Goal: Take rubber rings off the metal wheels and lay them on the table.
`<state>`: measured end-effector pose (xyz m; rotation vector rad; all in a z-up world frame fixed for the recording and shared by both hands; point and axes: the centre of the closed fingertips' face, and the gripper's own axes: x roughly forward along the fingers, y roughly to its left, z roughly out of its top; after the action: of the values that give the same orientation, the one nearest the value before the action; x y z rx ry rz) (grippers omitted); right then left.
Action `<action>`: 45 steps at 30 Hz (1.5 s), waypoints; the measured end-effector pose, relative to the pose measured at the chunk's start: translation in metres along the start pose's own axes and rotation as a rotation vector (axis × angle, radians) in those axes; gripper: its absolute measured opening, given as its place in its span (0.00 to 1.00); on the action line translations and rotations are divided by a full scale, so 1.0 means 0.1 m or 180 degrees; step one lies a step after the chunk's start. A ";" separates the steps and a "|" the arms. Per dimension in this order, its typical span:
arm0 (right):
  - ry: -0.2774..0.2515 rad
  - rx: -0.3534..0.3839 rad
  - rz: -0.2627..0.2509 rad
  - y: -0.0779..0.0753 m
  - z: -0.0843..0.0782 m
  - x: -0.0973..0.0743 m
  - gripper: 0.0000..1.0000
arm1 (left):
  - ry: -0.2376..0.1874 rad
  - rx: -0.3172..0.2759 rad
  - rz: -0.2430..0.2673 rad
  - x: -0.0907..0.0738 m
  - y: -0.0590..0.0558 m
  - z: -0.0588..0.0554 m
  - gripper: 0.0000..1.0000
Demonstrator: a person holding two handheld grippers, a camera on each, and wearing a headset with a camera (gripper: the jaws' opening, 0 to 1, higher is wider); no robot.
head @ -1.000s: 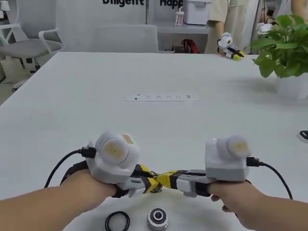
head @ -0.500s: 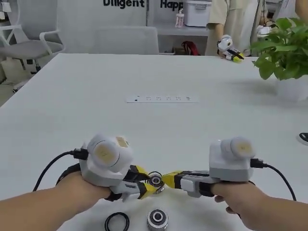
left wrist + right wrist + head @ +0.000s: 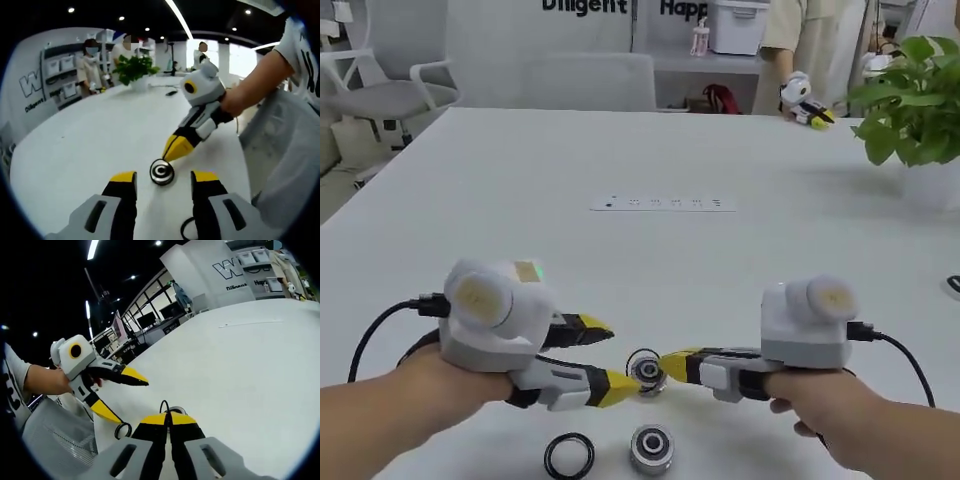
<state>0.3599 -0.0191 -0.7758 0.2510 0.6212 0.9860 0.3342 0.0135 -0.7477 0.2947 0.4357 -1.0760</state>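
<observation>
The right gripper (image 3: 665,362) fingers pinch shut on the rubber ring (image 3: 153,172) of the metal wheel (image 3: 646,371) over the near counter (image 3: 650,260), so the wide-open left gripper (image 3: 620,357) should grab the wheel (not the ring) firmly.

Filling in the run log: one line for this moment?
left gripper open, facing wheel | right gripper shut on rubber ring at wheel | loose ring, second wheel on table

The head view looks forward and down on the desk (image 3: 520,200) from its near edge. The two gripper views ride low and close, facing each other; all three share the metal wheel (image 3: 646,370) at 6 o'clock.
</observation>
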 end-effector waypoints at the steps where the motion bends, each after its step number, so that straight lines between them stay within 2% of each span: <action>1: -0.0007 0.0001 0.0014 0.01 0.01 0.00 0.00 | -0.0013 0.0004 -0.0002 -0.02 0.00 0.00 0.45; 12: 0.0003 -0.0005 0.0132 0.13 0.03 0.01 0.00 | -0.0232 0.0047 -0.0069 -0.36 -0.11 0.09 0.57; 16: -0.0015 0.0013 0.0188 0.18 0.06 0.01 0.00 | -0.0225 0.0154 -0.0094 -0.47 -0.16 0.05 0.64; 27: 0.0032 0.0068 0.0454 0.48 0.04 0.08 0.00 | -0.0267 0.0063 -0.0051 -0.74 -0.19 -0.07 0.74; 40: 0.0253 0.0069 0.0765 0.82 -0.13 0.18 0.00 | -0.0283 -0.0043 0.0010 -0.93 -0.18 -0.16 0.81; 45: 0.0427 0.0062 0.0874 0.95 -0.27 0.23 0.00 | -0.0270 -0.0064 0.0013 -0.97 -0.20 -0.21 0.82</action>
<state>0.2870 0.0494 -0.7616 0.2943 0.7315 1.2691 0.2734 0.0894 -0.7197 0.2313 0.3698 -1.0754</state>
